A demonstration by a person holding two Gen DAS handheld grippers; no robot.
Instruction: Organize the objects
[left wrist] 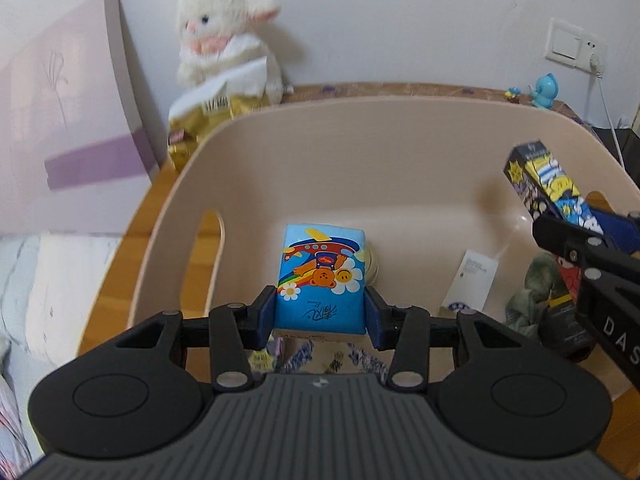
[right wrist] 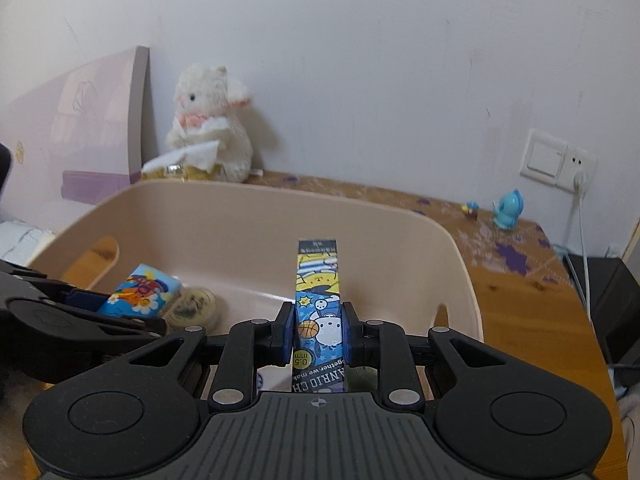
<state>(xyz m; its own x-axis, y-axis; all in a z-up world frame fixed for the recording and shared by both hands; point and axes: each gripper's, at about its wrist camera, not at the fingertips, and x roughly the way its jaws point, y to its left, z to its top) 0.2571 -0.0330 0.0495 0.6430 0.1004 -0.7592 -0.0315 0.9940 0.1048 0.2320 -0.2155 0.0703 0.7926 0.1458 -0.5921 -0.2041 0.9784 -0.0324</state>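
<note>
Left gripper pinches the soft, light blue cartoon tissue pack across its sides over the beige plastic bin, likely squashy, while right gripper clamps the stiff, slim blue cartoon pen box low down.

Basket on table, plush rabbit behind it, tissue pack inside, switch at right
</note>
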